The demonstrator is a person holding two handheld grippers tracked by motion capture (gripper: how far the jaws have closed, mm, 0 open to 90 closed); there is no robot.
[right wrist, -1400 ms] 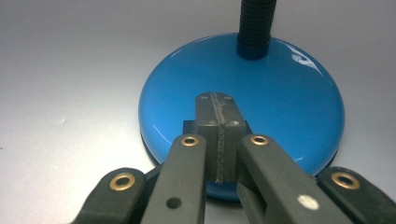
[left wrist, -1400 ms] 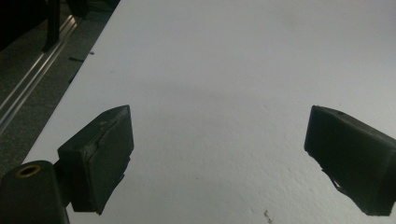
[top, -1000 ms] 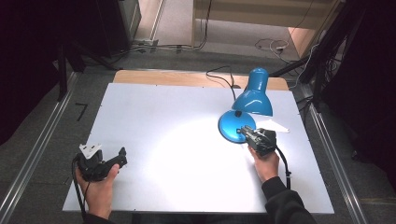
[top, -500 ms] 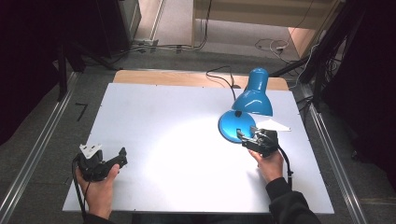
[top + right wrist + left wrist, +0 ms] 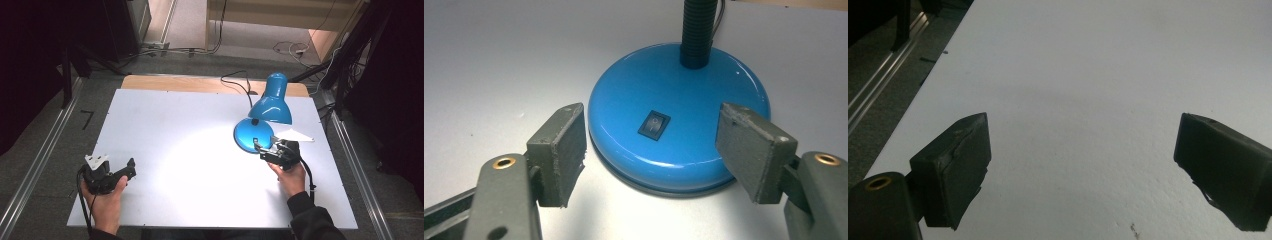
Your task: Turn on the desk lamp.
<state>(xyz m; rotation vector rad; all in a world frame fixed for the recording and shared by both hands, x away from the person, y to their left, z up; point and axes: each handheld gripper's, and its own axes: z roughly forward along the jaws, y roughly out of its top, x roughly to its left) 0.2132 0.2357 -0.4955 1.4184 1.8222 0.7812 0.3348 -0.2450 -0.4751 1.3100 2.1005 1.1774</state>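
One blue desk lamp (image 5: 262, 120) stands near the right edge of the desk (image 5: 190, 165), toward the far side. Round glossy base (image 5: 679, 135), flat on the desk surface. One black rocker switch (image 5: 654, 123) sits on top of the base, on its near side. A black ribbed neck (image 5: 698, 30) rises from the far part of the base. The blue shade (image 5: 272, 102) tilts over the base, and a bright pool of light falls on the desk to the lamp's left. A black cord (image 5: 240, 82) trails from the lamp to the far edge.

Right hand-held gripper (image 5: 270, 152): just beside the near rim of the base, pointing at it, low over the desk. Jaws wide apart, holding nothing; in the right gripper view they frame the base on either side without touching it. The right hand (image 5: 289, 172) grips it from behind, forearm coming in from the near edge.

Left hand-held gripper (image 5: 129, 169): near the near-left corner of the desk, well apart from the lamp, held in the left hand (image 5: 105, 197). Jaws spread wide over bare desk, empty.

Count: one lamp, two grippers.
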